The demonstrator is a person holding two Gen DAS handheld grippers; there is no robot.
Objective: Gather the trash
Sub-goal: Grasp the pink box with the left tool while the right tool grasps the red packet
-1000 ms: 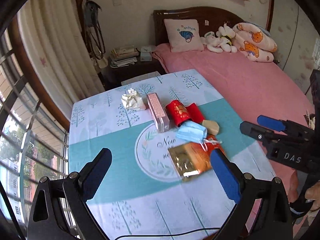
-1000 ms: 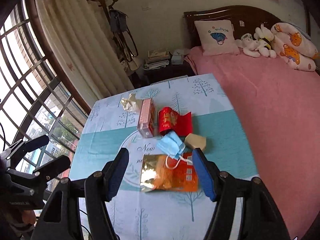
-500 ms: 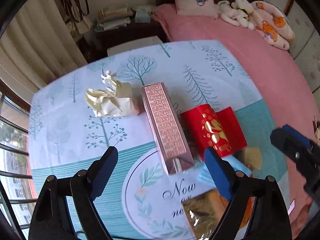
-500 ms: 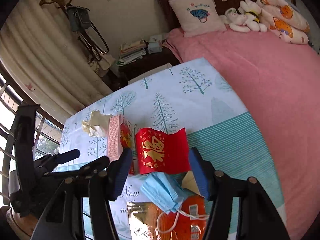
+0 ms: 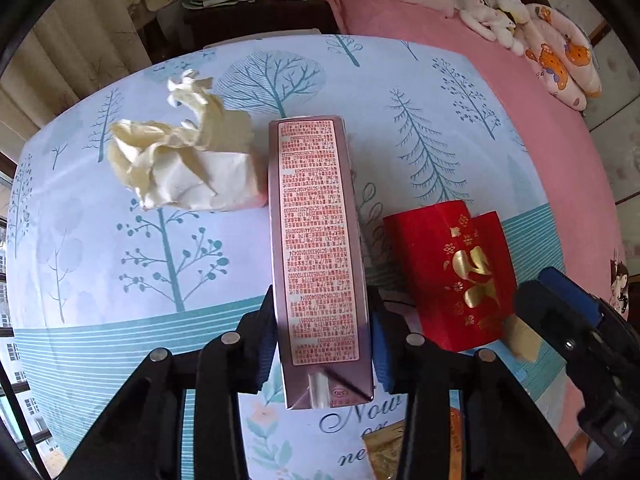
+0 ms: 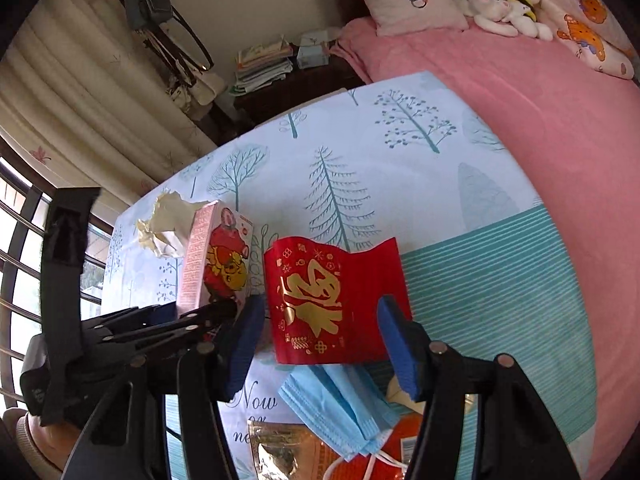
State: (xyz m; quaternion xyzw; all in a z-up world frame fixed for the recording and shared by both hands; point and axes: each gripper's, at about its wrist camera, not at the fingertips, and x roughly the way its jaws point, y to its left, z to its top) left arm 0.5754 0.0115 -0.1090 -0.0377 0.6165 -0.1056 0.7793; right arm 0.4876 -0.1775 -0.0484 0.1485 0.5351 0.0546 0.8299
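Both hands have dropped from a high view over the table to just above the litter, and each gripper now straddles its own piece. The left gripper, whose jaws have just been closing from wide apart, stands on either side of the near end of the long pink carton, the blue pads against or all but against its two sides. The carton lies on the cloth, so this reads as a grasp just made and not yet lifted.

The right gripper is part open around the red envelope. Its left pad stands clear of the envelope's edge and the right one overlaps the other edge, so it is not yet clenched on anything.

Around them lie the crumpled paper touching the carton's far left side, the blue face mask just below the envelope, and the foil snack bag under the mask at the near edge.

In my judgement the collecting is at its very start: two pieces are being taken at once, and the paper, mask and bag wait for later trips.
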